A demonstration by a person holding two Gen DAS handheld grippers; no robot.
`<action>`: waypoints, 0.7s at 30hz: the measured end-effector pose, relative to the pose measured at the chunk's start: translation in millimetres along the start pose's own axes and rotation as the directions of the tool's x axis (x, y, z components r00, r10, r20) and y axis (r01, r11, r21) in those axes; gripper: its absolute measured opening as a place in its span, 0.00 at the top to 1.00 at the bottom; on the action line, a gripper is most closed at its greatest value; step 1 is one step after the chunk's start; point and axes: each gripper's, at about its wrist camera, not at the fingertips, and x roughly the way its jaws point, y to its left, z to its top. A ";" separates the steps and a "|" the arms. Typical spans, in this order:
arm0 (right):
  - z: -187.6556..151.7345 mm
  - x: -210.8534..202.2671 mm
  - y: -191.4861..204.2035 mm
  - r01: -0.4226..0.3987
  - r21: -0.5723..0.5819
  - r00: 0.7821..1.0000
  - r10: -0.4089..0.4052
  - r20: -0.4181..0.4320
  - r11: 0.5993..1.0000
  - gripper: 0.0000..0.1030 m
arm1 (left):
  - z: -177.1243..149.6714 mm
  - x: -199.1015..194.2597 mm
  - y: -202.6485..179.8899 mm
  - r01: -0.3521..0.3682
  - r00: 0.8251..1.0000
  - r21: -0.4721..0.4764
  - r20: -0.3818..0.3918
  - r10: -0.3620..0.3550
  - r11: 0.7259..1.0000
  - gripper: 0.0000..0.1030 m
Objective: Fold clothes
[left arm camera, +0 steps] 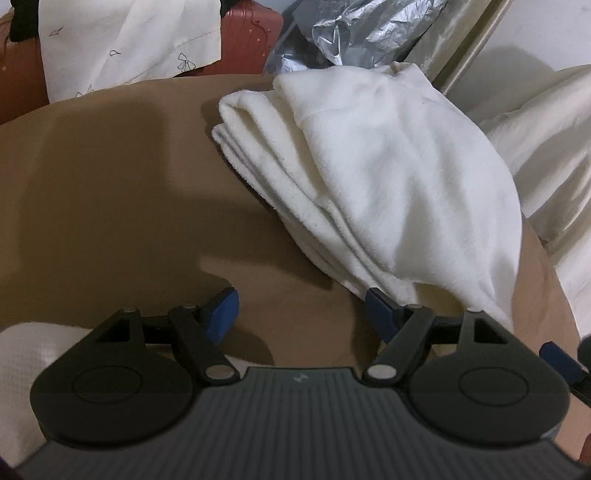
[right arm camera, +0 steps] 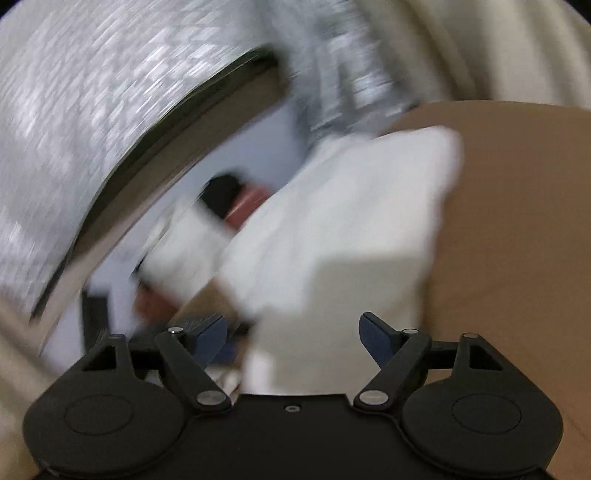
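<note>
A white fleece garment (left arm camera: 388, 177), folded into several layers, lies on the brown surface (left arm camera: 110, 192) in the left wrist view. My left gripper (left arm camera: 301, 310) hovers open just in front of its near edge, with only brown surface between the blue fingers (left arm camera: 221, 308). The cloth's lower corner hangs beside the right-hand finger. The right wrist view is heavily blurred. In it the same white garment (right arm camera: 351, 229) fills the middle and reaches down between the jaws of my right gripper (right arm camera: 295, 334), which stand wide apart, with a gap showing at the left pad.
A cream printed cloth (left arm camera: 129, 40) and a reddish suitcase (left arm camera: 251, 33) stand at the back, with crinkled silver foil (left arm camera: 354, 29) beside them. Pale satin bedding (left arm camera: 546, 140) lies to the right. A white waffle cloth (left arm camera: 22, 354) sits at the lower left.
</note>
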 end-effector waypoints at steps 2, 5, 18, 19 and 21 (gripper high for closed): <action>-4.2 8.4 -20.5 -0.016 0.095 1.000 0.017 -0.009 0.995 0.19 | 1.6 2.6 2.5 0.019 1.000 -0.021 0.021 -0.018 1.000 0.24; -18.2 33.5 -42.1 -0.036 0.211 0.998 0.045 -0.037 0.977 0.17 | 3.5 6.7 11.9 0.071 0.996 -0.083 0.057 -0.066 0.994 0.23; -18.5 97.9 -41.8 -0.469 0.572 0.864 0.482 0.142 0.673 0.54 | 11.5 -69.5 12.4 0.156 0.911 -0.097 0.398 -0.105 0.983 0.21; -14.7 91.2 -36.9 -0.430 0.526 0.888 0.450 0.097 0.734 0.53 | 12.9 -72.3 10.4 0.163 0.913 -0.081 0.391 -0.119 0.983 0.19; -21.4 85.9 -21.0 -0.232 0.341 0.965 0.261 -0.041 0.911 0.49 | 12.9 -67.4 7.3 0.160 0.927 -0.070 0.353 -0.126 0.985 0.19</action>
